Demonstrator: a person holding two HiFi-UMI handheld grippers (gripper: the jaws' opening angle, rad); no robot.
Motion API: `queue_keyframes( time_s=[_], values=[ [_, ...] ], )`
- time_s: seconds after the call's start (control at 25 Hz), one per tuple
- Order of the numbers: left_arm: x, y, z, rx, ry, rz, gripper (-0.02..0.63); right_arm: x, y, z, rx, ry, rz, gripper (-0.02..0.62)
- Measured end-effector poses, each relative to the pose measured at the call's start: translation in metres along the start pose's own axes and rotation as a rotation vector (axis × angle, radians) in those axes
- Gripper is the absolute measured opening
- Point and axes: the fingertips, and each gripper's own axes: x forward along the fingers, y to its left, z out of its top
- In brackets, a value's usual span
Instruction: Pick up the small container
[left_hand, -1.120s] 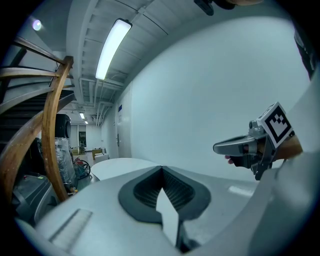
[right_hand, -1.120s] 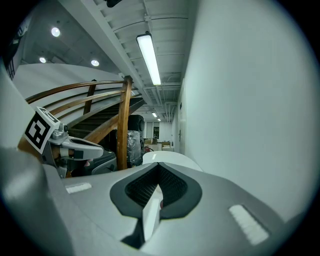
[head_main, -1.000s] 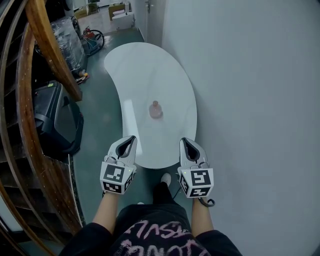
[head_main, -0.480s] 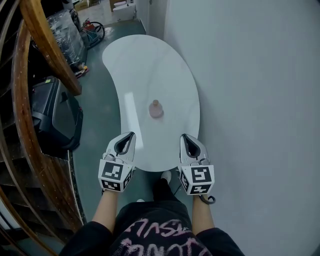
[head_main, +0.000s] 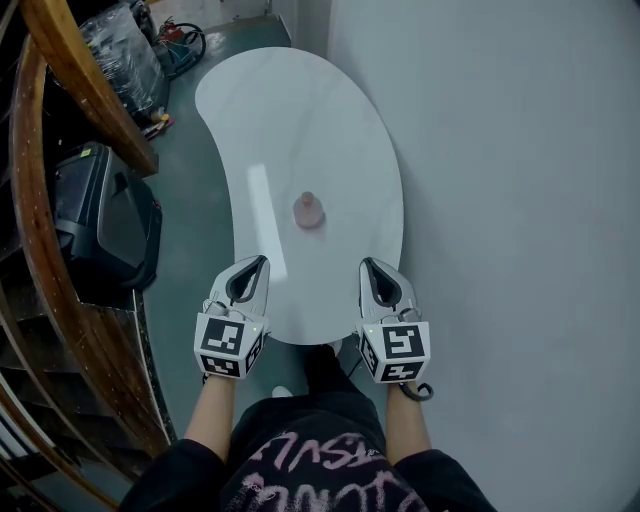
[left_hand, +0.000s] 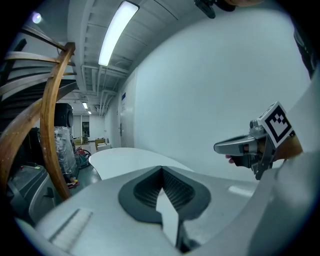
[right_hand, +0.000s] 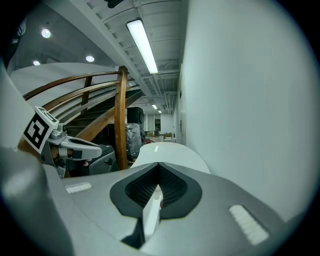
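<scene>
While the left gripper (head_main: 260, 263) and right gripper (head_main: 368, 264) hover side by side over the near end of the white kidney-shaped table (head_main: 300, 110), the small pink container (head_main: 308, 209) stands upright near the table's middle, farther off and well apart from both. Each gripper's jaws are pressed together on nothing. A black case (head_main: 105, 225) sits on the floor at left.

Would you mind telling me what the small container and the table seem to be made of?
The small container looks like pinkish, slightly translucent plastic or glass; it is too small to tell which. The table has a white, glossy top, perhaps lacquer or laminate: a bright strip of light reflects off it.
</scene>
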Motion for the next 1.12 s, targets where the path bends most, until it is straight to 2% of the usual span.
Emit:
queue_keyframes(
  time_s=[0.32, 1.12],
  values=[
    [0.034, 0.009, -0.007, -0.007, 0.043, 0.008, 0.000, 0.033, -0.018, -0.006, 0.010, 0.032, 0.024, 0.009],
    [0.111, 0.012, 0.002, 0.016, 0.116, 0.055, 0.000, 0.098, -0.069, -0.008, 0.036, 0.074, 0.121, 0.009]
  ],
)
